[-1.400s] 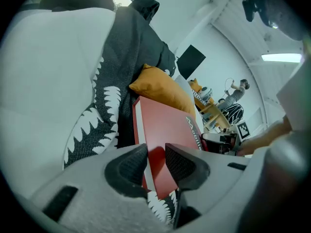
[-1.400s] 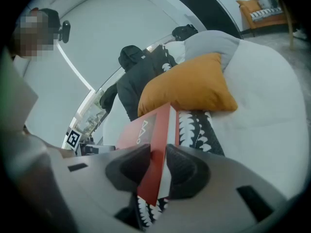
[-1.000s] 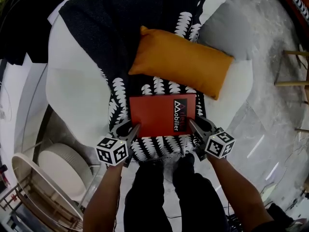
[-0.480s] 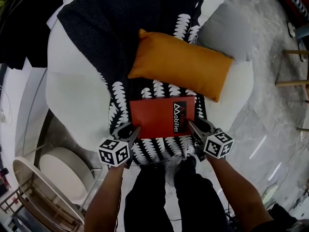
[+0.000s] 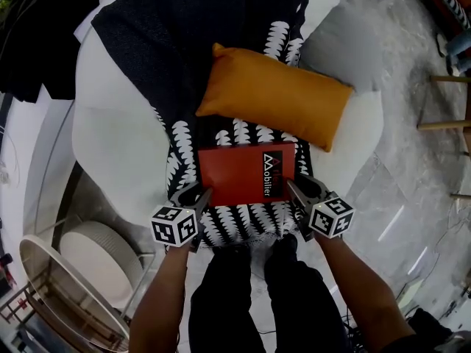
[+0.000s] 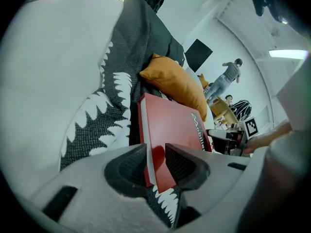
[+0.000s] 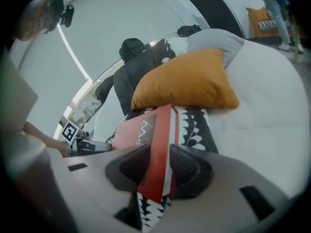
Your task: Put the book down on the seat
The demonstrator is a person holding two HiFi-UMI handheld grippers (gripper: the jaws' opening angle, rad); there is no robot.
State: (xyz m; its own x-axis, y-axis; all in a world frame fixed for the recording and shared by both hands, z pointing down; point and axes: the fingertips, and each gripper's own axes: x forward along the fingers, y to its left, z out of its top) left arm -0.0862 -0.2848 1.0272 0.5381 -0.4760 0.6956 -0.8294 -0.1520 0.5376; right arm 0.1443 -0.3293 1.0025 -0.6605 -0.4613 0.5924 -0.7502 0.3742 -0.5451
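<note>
A red book (image 5: 246,173) with white lettering on its cover lies flat over the black-and-white patterned throw (image 5: 243,223) on the white seat (image 5: 118,153). My left gripper (image 5: 204,195) is shut on the book's near left corner (image 6: 158,166). My right gripper (image 5: 292,187) is shut on its near right corner (image 7: 158,171). In both gripper views the pads press on the cover and the underside. The book sits just in front of an orange cushion (image 5: 276,94).
The orange cushion (image 7: 187,81) leans at the back of the seat, with a grey cushion (image 5: 342,46) behind it at the right. A dark jacket (image 5: 184,28) drapes over the backrest. A round white side table (image 5: 85,252) stands at the lower left. A person's legs (image 5: 250,300) are below the seat edge.
The book and both grippers have shifted very slightly; the grip on both corners is the same.
</note>
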